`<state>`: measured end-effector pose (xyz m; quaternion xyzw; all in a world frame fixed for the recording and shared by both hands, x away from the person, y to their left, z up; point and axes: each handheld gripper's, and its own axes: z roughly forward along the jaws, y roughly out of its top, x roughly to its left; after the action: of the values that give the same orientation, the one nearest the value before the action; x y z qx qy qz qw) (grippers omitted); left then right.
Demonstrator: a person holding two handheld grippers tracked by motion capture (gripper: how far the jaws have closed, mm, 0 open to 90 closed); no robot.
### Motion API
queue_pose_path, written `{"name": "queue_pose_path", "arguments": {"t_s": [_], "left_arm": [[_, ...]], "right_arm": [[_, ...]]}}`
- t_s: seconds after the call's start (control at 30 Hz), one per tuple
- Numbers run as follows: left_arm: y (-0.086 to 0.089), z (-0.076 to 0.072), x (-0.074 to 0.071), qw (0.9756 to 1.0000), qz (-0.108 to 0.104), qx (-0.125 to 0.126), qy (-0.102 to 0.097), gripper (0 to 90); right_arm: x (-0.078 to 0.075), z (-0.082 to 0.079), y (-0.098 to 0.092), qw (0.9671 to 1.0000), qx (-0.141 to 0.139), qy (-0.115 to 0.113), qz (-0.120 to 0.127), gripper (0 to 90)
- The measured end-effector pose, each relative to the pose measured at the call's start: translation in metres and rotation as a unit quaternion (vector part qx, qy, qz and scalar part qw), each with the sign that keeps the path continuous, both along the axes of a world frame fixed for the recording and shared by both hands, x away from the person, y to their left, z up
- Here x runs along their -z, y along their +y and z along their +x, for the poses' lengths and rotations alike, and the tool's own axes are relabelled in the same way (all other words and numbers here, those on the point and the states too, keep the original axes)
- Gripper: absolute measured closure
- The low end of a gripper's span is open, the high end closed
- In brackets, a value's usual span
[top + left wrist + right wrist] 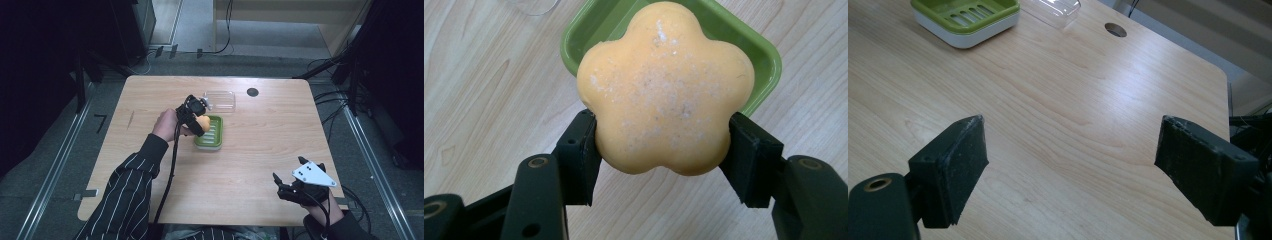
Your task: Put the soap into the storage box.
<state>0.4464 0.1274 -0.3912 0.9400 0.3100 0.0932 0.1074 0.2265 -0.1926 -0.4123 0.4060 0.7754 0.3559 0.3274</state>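
An orange flower-shaped soap [665, 90] sits between the jaws of my left gripper [664, 150], which is shut on it. In the high view the left gripper [196, 116] holds the soap [202, 122] just above the left end of a green soap dish [213, 134] on a white base. The dish [764, 55] lies right behind the soap in the left gripper view, and its slotted tray [965, 15] appears at the far left of the right gripper view. My right gripper [286, 186] rests near the table's front right corner, open, with nothing between its pads [950, 167].
A clear plastic lid [220, 100] lies just behind the dish, also seen as a lid [1053, 10] in the right gripper view. A round cable hole [252, 92] is at the table's back. The wooden table [270, 140] has bare room between the dish and the right gripper.
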Motion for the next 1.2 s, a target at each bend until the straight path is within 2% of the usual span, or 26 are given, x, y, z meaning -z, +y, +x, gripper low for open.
{"name": "queue_pose_path", "arguments": {"t_s": [0.23,0.53,0.6,0.83,0.97,1.1,1.2], "left_arm": [[-0.009,0.003,0.004,1.0,0.002,0.008,0.002,39.3],[-0.018,0.008,0.02,0.9998,0.012,0.012,0.008,39.3],[-0.019,0.01,0.023,0.9998,0.004,0.014,0.013,39.3],[-0.024,0.011,0.032,0.9998,0.013,0.014,0.002,39.3],[-0.027,0.011,0.036,0.9996,0.021,0.015,0.007,39.3],[-0.029,0.011,0.04,0.9997,0.02,0.014,-0.004,39.2],[-0.031,0.011,0.043,0.9994,0.028,0.02,-0.001,39.2]], "right_arm": [[0.0,-0.003,-0.003,1.0,0.008,0.0,0.003,13.7],[0.0,-0.006,-0.007,0.9999,0.015,0.0,0.003,13.7],[0.0,-0.007,-0.007,0.9999,0.017,0.0,0.003,13.7],[0.0,-0.008,-0.008,0.9998,0.019,-0.001,0.002,13.7],[0.0,-0.008,-0.008,0.9998,0.018,0.0,0.002,13.7],[0.0,-0.008,-0.008,0.9999,0.017,0.0,0.0,13.7],[0.0,-0.008,-0.008,0.9999,0.017,0.0,0.0,13.7]]}}
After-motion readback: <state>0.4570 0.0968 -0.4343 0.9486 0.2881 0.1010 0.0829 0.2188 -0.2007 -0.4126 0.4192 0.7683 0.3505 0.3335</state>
